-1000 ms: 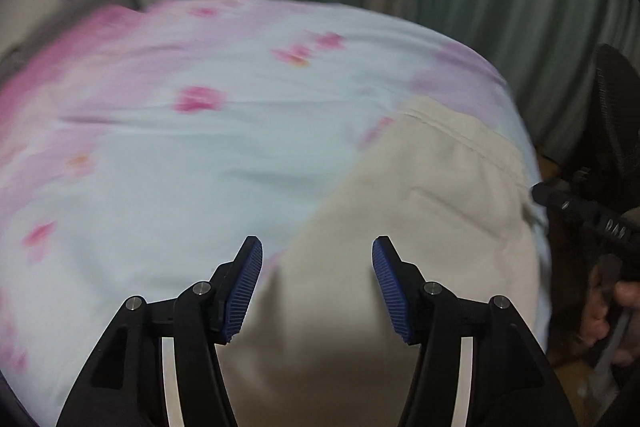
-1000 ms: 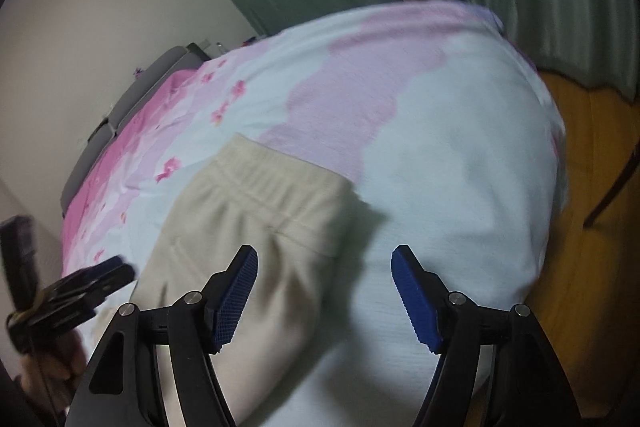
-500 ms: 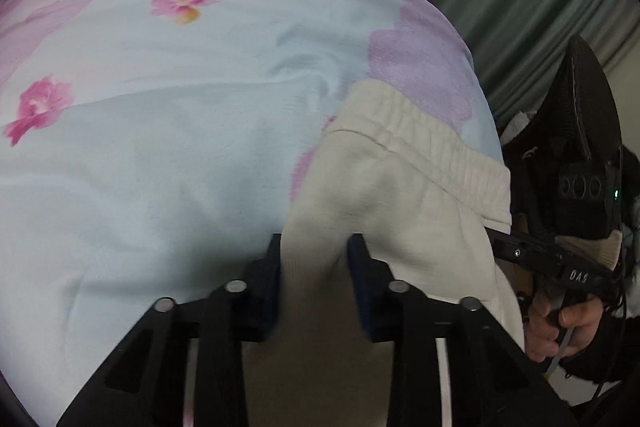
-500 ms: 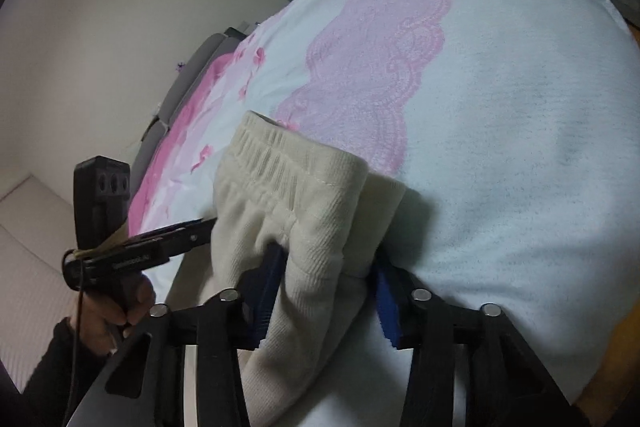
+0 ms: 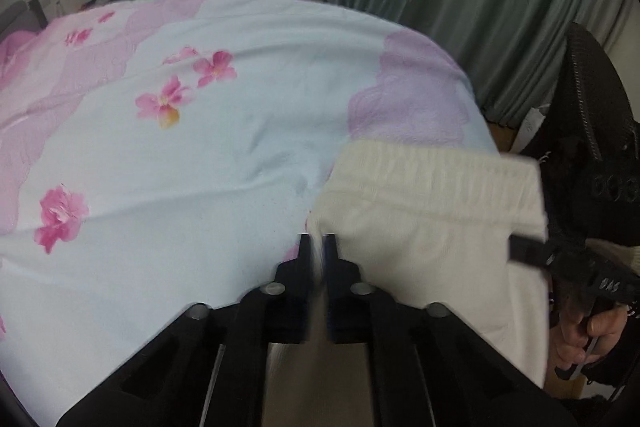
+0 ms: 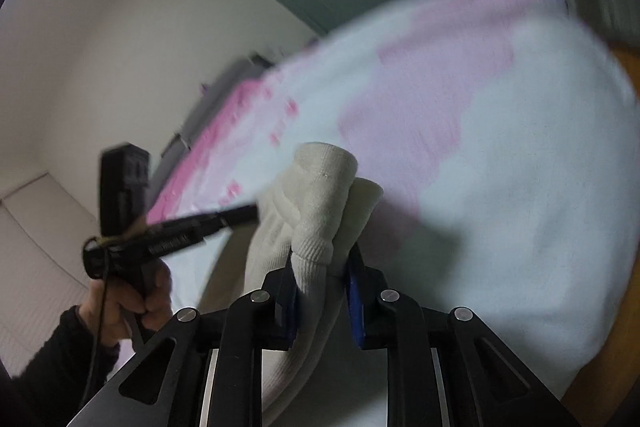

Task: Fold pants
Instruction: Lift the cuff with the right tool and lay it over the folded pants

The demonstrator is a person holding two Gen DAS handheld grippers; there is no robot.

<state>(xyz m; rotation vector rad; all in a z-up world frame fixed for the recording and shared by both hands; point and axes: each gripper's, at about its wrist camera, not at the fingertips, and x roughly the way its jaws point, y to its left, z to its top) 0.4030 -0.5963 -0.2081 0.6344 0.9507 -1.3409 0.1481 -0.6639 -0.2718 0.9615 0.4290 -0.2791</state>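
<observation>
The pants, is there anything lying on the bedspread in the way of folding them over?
Nothing visible. Both grippers pinch the cream pants near the waistband: the left gripper is shut on an edge, the right gripper is closing on a bunched fold. The floral bedspread beyond them carries only wrinkles.

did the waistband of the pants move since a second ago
Yes. The waistband has lifted off the floral bedsheet, bunched between the closing right gripper; earlier it lay flat.
</observation>
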